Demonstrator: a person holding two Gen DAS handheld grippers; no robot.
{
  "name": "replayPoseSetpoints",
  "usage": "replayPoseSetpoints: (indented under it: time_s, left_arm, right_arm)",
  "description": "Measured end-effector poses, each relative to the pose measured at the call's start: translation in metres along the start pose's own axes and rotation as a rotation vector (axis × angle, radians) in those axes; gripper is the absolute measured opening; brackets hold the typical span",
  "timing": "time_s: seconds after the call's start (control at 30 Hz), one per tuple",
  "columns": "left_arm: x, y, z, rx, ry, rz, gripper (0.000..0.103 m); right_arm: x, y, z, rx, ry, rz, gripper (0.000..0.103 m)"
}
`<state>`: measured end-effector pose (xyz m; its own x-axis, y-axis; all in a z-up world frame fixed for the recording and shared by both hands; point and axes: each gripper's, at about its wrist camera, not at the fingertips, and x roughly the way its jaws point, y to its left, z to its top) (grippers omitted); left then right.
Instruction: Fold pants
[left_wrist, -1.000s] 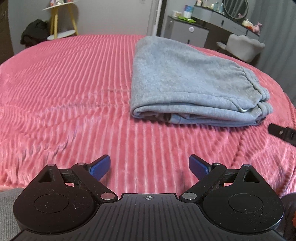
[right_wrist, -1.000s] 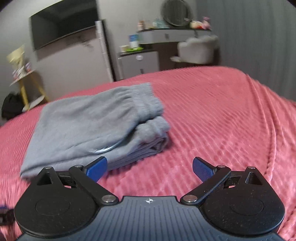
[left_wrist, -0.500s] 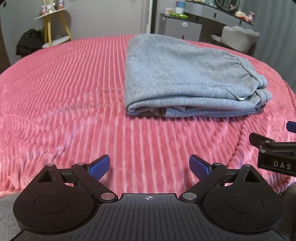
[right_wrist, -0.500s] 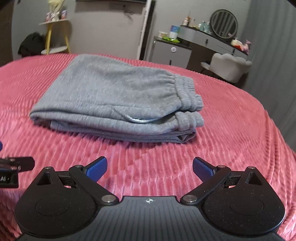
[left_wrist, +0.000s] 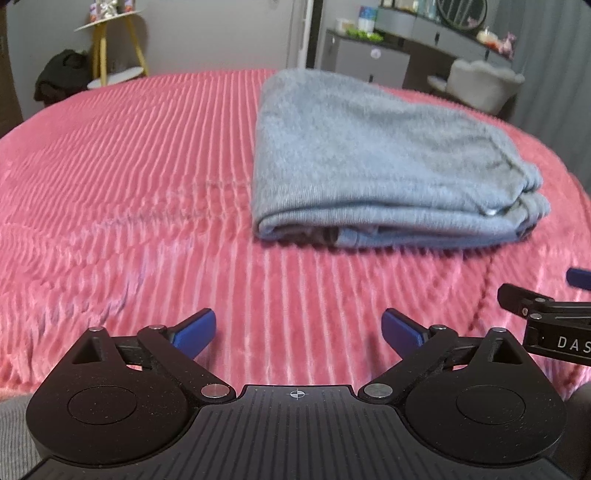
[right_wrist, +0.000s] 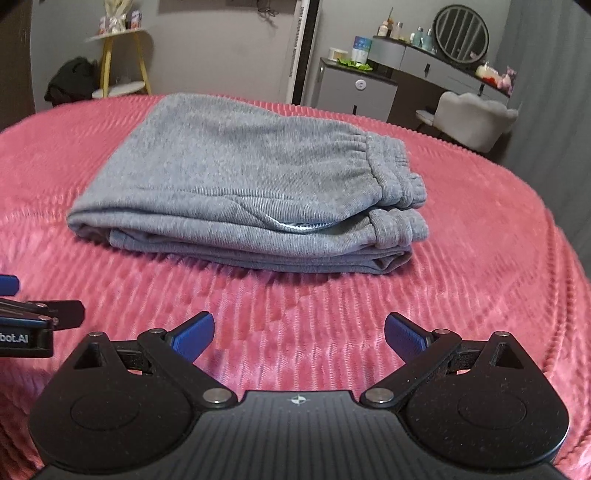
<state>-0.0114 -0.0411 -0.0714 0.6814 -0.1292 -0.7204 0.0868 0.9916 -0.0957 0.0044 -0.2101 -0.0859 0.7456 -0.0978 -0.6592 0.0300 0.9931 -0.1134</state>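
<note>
The grey sweatpants (left_wrist: 376, 155) lie folded in a compact stack on the pink ribbed bedspread (left_wrist: 129, 177). In the right wrist view the pants (right_wrist: 240, 184) show the elastic waistband at the right end and a folded edge toward me. My left gripper (left_wrist: 298, 328) is open and empty, hovering above the bedspread short of the pants. My right gripper (right_wrist: 299, 334) is open and empty, also short of the pants. Each gripper shows at the edge of the other's view, the right one (left_wrist: 546, 314) and the left one (right_wrist: 33, 321).
Beyond the bed stand a yellow-legged side table (right_wrist: 122, 59), a dark bag (right_wrist: 70, 83) on the floor, a grey dresser with a round mirror (right_wrist: 458, 33) and a pale upholstered chair (right_wrist: 476, 118). The bed edge curves down at the right.
Both grippers have drawn back and swung to face the folded pants squarely. The right gripper turned left, so the pants moved to the middle of its view. The pants have not moved.
</note>
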Motion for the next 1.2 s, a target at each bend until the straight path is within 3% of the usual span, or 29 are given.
replayPoseSetpoints:
  time_s: [0.13, 0.27, 0.47, 0.57, 1.2]
  left_arm:
    - [-0.003, 0.003, 0.002, -0.013, -0.081, -0.009, 0.101]
    - [-0.001, 0.0, 0.004, 0.026, -0.124, 0.056, 0.101]
    - [0.003, 0.003, 0.006, 0.023, -0.131, -0.014, 0.101]
    - [0.009, 0.005, 0.008, 0.023, -0.122, 0.004, 0.101]
    - [0.021, 0.001, 0.006, 0.048, -0.079, 0.005, 0.101]
  right_arm:
    - [0.001, -0.01, 0.003, 0.081, -0.029, 0.003, 0.099]
    - [0.0, -0.007, 0.005, 0.095, -0.094, 0.029, 0.099]
    - [0.008, 0.012, 0.005, 0.001, -0.132, 0.035, 0.099]
    - [0.012, 0.018, 0.004, -0.022, -0.127, 0.017, 0.099]
    - [0.012, 0.005, 0.004, 0.071, -0.141, 0.011, 0.099]
